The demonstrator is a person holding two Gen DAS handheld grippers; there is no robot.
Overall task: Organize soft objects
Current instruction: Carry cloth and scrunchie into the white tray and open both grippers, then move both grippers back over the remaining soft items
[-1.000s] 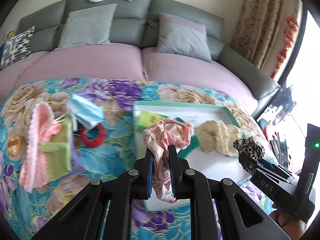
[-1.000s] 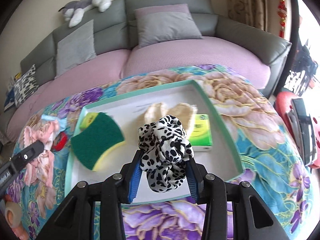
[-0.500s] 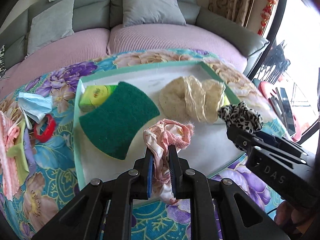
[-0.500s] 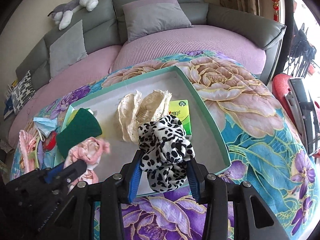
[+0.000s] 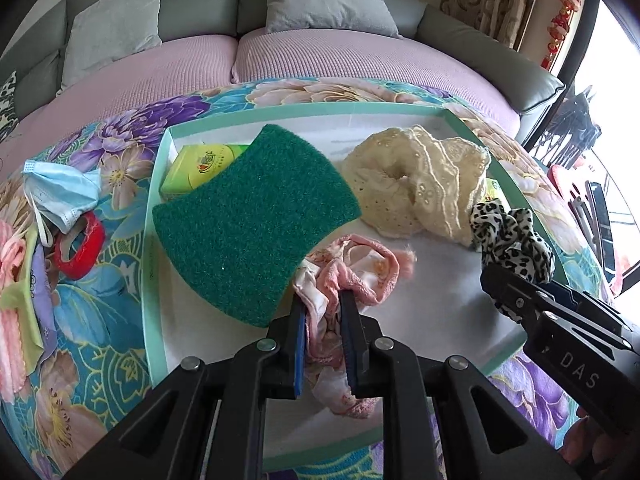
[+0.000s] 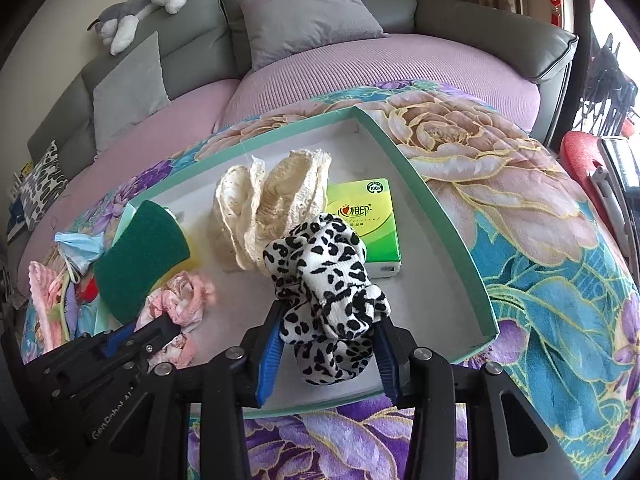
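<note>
Teal-rimmed tray (image 5: 157, 216) w/ white floor sits on the floral blanket (image 6: 540, 264), sofa (image 6: 320, 12) behind. Inside tray: green scouring sponge (image 5: 256, 224) propped over a yellow-green tissue pack (image 5: 200, 164) at the far-left corner; cream lace scrunchie (image 5: 420, 184) mid-tray; 2nd green tissue pack (image 6: 366, 220) just beside it, toward the tray's right wall. Left gripper (image 5: 323, 300) is over the tray's near-left part, jaws easing apart, pink satin scrunchie (image 5: 352, 268) between the blue pads, which touch it on both sides; its lower end hangs below the fingers, can't tell if it touches the tray floor. Right gripper (image 6: 326, 320) is clamped on the leopard-print scrunchie (image 6: 324, 276), held above the tray's near-right part, pads pressing both sides of the bunched fabric; looks apart from the floor, not sure. Outside tray, on the blanket to the left: blue face mask (image 5: 60, 196), red ring (image 5: 80, 248) just under it, pink knit piece (image 5: 12, 280) at the frame edge w/ a light-green item beside it, too cropped to ID. Grey-white plush toy (image 6: 140, 0) lies on top of the sofa back, grey cushions (image 6: 304, 20) below it.
</note>
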